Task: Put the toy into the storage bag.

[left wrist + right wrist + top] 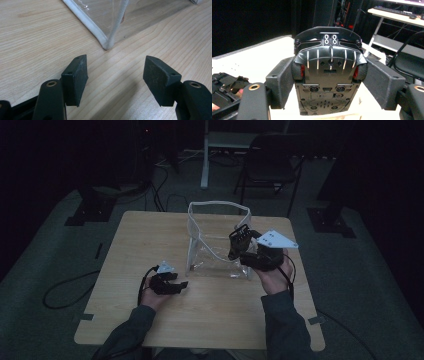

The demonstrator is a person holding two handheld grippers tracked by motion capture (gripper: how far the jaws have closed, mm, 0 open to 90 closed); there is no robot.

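While the right gripper (239, 241) holds a black toy car (329, 72) underside-up, with its pads pressed against the wheels on either side, the car hangs at the right wall of the clear plastic bag (215, 240) standing on the wooden table (150, 235). Gripping across the wheels appears chosen to keep the body steady for lowering through the bag's open top. The left gripper (176, 279) rests low on the table just beside the bag's white-trimmed bottom corner (108, 45), jaws apart and empty, probably positioned to brace the bag.
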